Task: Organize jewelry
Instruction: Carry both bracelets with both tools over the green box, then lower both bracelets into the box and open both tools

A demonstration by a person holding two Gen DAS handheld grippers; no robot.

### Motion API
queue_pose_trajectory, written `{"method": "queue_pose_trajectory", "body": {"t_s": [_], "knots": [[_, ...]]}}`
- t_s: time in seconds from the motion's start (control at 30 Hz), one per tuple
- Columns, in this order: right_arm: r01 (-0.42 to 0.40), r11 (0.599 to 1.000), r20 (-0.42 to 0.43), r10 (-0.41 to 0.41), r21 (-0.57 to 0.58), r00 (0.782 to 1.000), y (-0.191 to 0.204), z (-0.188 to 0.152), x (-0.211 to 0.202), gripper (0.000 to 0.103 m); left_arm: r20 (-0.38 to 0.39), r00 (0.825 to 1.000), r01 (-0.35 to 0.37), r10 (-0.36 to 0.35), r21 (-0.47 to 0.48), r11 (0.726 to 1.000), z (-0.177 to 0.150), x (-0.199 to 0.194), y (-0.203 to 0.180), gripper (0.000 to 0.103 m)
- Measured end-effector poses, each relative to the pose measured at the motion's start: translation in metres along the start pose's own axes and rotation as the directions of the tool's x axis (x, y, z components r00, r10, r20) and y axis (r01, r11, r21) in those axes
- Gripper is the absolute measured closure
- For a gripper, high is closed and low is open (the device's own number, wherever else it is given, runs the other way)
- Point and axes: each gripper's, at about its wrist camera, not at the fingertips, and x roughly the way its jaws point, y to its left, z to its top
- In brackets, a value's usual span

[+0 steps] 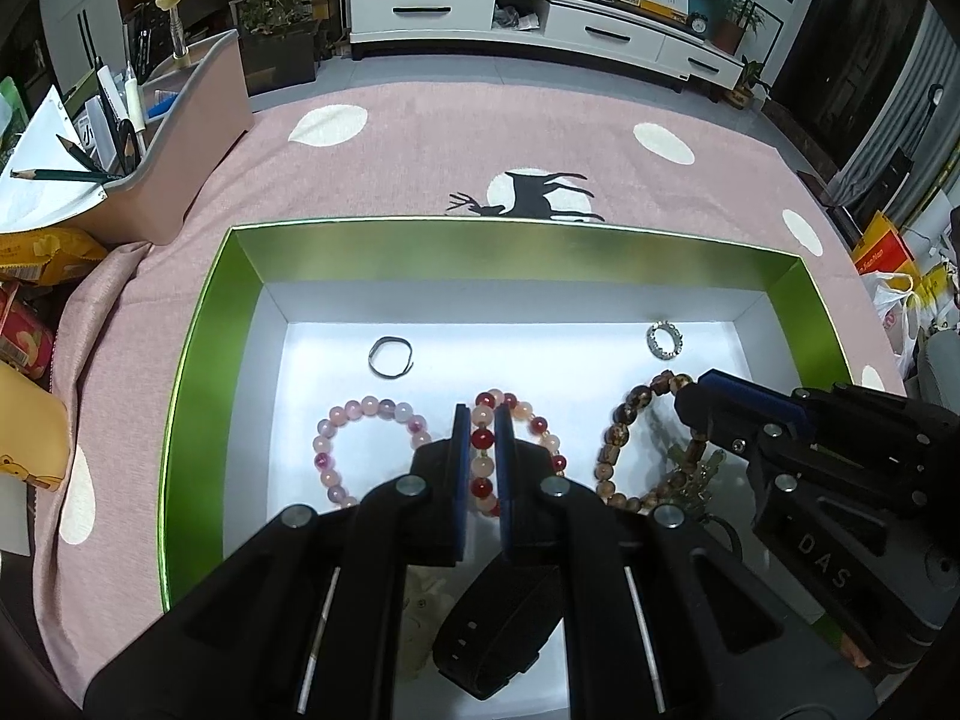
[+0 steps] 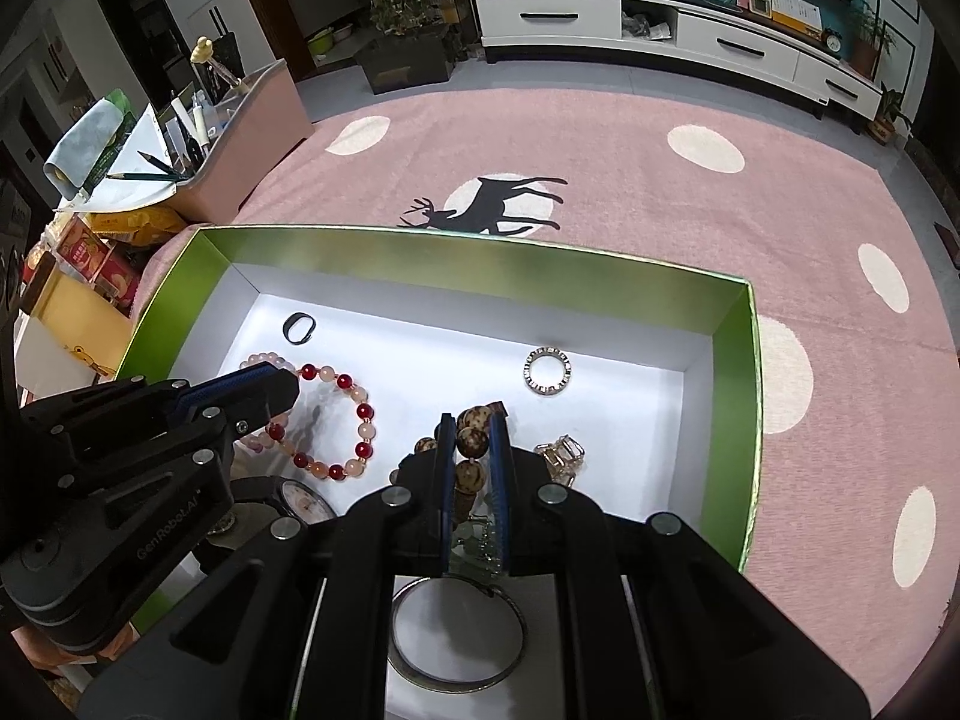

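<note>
Most jewelry lies in the box [image 1: 204,324]. Left gripper [image 1: 483,420] pinches the red bracelet [image 1: 543,425]; right gripper [image 2: 471,429] pinches the brown bracelet [image 2: 471,441], neither yet settled.

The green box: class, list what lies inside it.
Inside the green box: a dark ring, a silver ring, pink, red and brown bracelets, a bangle. Grippers hide part of the floor.

"DAS" on right gripper [image 1: 702,399]; "GenRobot.AI" on left gripper [image 2: 288,384].
</note>
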Motion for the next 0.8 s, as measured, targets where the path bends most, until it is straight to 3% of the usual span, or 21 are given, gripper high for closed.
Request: {"method": "queue_pose_trajectory", "body": {"t_s": [0.8], "knots": [[0.025,1.0,-0.007,-0.025,-0.015,1.0,0.0009,-0.0011,0.0006,0.092,-0.025,0.999,-0.043,0.043,0.018,0.999,-0.0006,0.0021,-0.0012,0.096]]}}
